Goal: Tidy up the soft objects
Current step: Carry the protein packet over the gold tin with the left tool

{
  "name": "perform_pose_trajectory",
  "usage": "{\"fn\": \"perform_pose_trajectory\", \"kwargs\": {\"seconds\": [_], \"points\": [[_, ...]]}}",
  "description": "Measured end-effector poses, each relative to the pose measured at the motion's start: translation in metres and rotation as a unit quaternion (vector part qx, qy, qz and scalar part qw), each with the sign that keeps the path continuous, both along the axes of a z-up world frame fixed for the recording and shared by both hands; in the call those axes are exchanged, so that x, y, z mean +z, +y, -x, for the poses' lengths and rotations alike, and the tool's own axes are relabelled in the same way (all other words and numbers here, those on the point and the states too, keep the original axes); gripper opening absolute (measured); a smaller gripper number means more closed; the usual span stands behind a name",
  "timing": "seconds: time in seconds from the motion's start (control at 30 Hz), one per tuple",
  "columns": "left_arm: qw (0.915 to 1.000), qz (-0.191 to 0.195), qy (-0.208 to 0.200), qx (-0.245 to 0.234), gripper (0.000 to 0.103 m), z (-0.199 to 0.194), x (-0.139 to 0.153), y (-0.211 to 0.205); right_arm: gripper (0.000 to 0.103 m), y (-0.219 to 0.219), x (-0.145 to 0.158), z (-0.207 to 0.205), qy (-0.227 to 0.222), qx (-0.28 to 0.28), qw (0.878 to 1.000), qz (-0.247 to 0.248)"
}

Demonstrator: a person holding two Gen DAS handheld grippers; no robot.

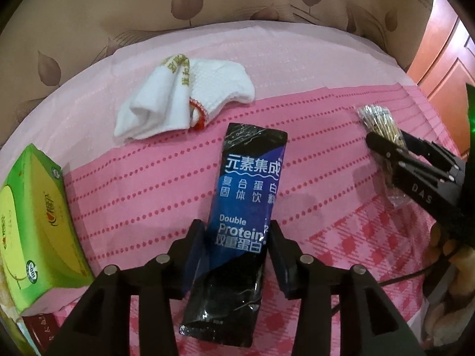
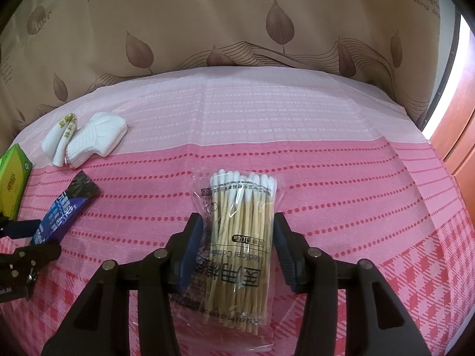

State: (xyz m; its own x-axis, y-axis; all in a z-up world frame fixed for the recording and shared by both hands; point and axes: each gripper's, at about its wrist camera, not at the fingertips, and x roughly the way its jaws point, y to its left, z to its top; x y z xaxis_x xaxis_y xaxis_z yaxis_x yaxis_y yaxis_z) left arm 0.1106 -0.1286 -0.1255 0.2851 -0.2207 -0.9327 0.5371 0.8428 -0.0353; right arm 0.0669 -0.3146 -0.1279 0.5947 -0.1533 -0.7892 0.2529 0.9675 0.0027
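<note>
My left gripper (image 1: 236, 231) is shut on a blue and black protein drink sachet (image 1: 246, 184), which lies lengthwise between the fingers over the pink cloth. My right gripper (image 2: 237, 228) is shut on a clear bag of cotton swabs (image 2: 240, 237), wooden sticks with the white tips pointing away. The right gripper also shows in the left wrist view (image 1: 386, 145), holding the swab bag (image 1: 378, 121). The sachet (image 2: 63, 204) shows at the left of the right wrist view. A folded white towel (image 1: 184, 101) lies beyond the sachet on the pale part of the cloth.
A green tissue box (image 1: 35, 225) stands at the left edge and shows in the right wrist view (image 2: 13, 178). The pink cloth (image 2: 341, 184) covers the surface. A brown leaf-print curtain (image 2: 237, 23) hangs behind. A wooden door (image 1: 445, 68) is at the right.
</note>
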Motion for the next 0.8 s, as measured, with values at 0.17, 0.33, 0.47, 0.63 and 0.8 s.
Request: {"fn": "perform_pose_trajectory", "kwargs": {"seconds": [0.17, 0.33, 0.47, 0.63, 0.8], "points": [[1.0000, 0.005, 0.000, -0.001, 0.036, -0.001, 0.001, -0.001, 0.048, 0.001, -0.001, 0.000, 0.001, 0.002, 1.000, 0.001], [0.9999, 0.010, 0.002, -0.002, 0.032, 0.002, 0.004, -0.004, 0.048, 0.002, -0.001, 0.000, 0.001, 0.002, 1.000, 0.002], [0.9999, 0.013, 0.001, -0.006, 0.031, 0.005, 0.007, -0.006, 0.048, 0.002, 0.000, 0.000, 0.001, 0.002, 1.000, 0.002], [0.9998, 0.016, -0.008, -0.006, 0.031, 0.009, 0.017, -0.004, 0.048, 0.002, 0.000, 0.000, 0.001, 0.002, 1.000, 0.002], [0.9996, 0.024, -0.015, 0.006, 0.031, 0.010, 0.031, 0.004, 0.048, 0.002, 0.000, 0.000, 0.001, 0.001, 1.000, 0.002]]}}
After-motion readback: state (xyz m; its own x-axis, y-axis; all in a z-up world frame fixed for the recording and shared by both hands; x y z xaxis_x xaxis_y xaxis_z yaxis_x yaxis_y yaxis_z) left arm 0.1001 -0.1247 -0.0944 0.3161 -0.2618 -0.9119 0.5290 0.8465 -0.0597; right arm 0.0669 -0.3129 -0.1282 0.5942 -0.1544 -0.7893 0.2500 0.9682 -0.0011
